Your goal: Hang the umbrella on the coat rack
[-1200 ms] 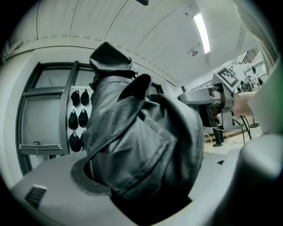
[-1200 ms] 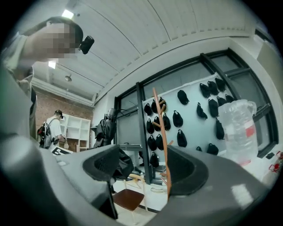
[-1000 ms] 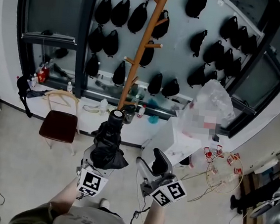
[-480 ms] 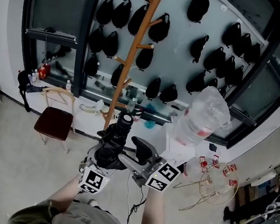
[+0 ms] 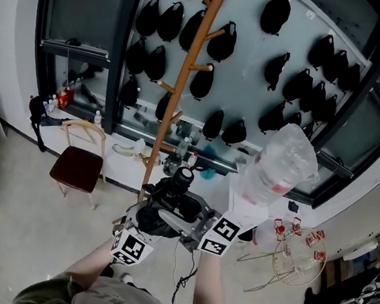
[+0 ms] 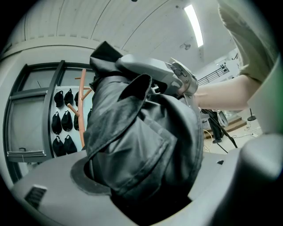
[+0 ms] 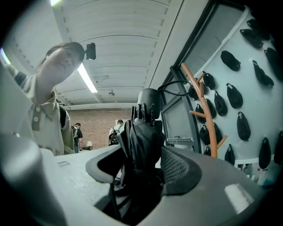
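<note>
A folded black umbrella [image 5: 158,213] stands upright in front of me, handle end [image 5: 184,176] up. My left gripper [image 5: 143,225] is shut on its bulky lower part; the fabric [image 6: 141,145] fills the left gripper view. My right gripper [image 5: 178,215] reaches across from the right. Its jaws have just been closing, and its pads now lie against both sides of the umbrella [image 7: 140,141] just below the handle. The brown wooden coat rack [image 5: 184,80] rises behind with its pegs bare, and shows also as coat rack [image 6: 82,110] and coat rack [image 7: 205,114].
Many black caps [image 5: 156,60] hang on the wall behind the rack. A dark red chair [image 5: 79,167] stands to the left, a clear plastic bag [image 5: 280,165] and a wire basket [image 5: 298,246] to the right. People [image 7: 118,129] stand far off.
The right gripper swung left from beside the umbrella and took it between its jaws. The left gripper and the umbrella shifted right, towards the foot of the rack.
</note>
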A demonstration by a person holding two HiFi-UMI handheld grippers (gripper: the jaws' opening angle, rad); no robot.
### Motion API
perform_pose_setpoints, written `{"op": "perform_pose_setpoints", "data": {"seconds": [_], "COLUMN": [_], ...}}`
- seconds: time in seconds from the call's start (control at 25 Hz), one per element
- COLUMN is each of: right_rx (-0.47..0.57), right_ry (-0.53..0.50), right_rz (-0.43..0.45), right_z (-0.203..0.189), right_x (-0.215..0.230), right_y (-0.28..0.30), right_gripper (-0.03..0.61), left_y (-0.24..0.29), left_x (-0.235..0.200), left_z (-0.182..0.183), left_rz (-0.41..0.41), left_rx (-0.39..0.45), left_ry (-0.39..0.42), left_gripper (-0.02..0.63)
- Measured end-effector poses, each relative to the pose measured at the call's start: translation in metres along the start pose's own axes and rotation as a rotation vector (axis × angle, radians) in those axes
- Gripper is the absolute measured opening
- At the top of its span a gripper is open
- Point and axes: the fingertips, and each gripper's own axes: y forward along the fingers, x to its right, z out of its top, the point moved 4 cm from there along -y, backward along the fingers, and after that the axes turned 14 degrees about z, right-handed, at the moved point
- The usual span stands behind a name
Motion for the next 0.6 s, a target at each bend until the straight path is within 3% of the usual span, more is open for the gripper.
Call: {"op": "perform_pose_setpoints", "data": {"seconds": [0.28, 0.6], "right_rx": [-0.007, -0.01], "right_ry": [-0.001, -0.02], "right_rz": [-0.061, -0.151], "right_z": [0.002, 0.01], "right_x": [0.018, 0.062], "right_y": [0.017, 0.042], "right_gripper": [0.211, 0.201], "left_y": [0.011, 0.04], "left_x": [-0.023, -0.065], "left_z": [-0.007, -0.016], "left_rz": [-0.068, -0.195], "left_rx": [-0.004, -0.04], "left_ry": [0.004, -0.008], "left_gripper": [0.39, 0.424]}}
